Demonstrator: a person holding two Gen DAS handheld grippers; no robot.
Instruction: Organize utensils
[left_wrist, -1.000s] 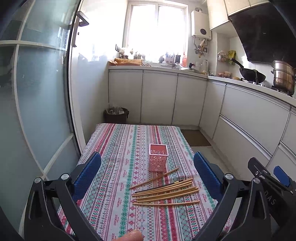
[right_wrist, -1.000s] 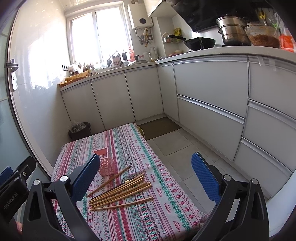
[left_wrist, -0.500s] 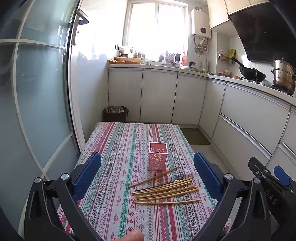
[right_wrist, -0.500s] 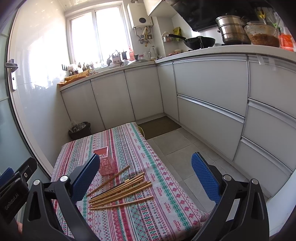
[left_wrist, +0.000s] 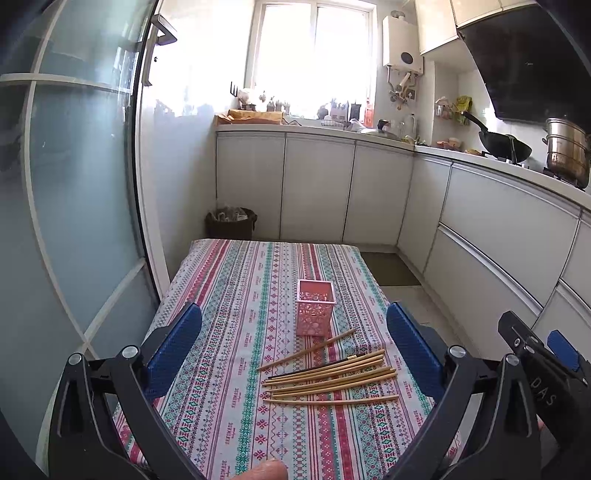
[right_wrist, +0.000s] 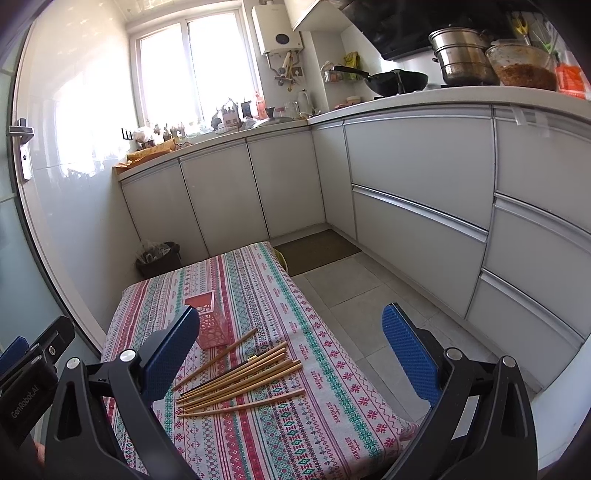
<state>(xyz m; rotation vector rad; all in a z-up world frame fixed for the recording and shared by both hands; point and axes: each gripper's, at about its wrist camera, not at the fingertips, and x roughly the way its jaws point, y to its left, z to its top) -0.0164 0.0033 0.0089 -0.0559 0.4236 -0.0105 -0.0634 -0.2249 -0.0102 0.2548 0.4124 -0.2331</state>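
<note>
Nine chopsticks (left_wrist: 328, 376), one pink holder (left_wrist: 315, 312)

The left gripper (left_wrist: 294, 347) is held level and spread wide, one blue pad at 9 o'clock and the other at 3 o'clock, nothing between them. The right gripper (right_wrist: 290, 349) is spread just as wide and grips nothing. A fingertip (left_wrist: 264, 470) shows at 6 o'clock.

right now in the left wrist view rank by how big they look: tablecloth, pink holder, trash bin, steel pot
1. tablecloth, by far largest
2. steel pot, trash bin and pink holder: they look alike in size; each sits at a different distance from the camera, so no ranking
</note>
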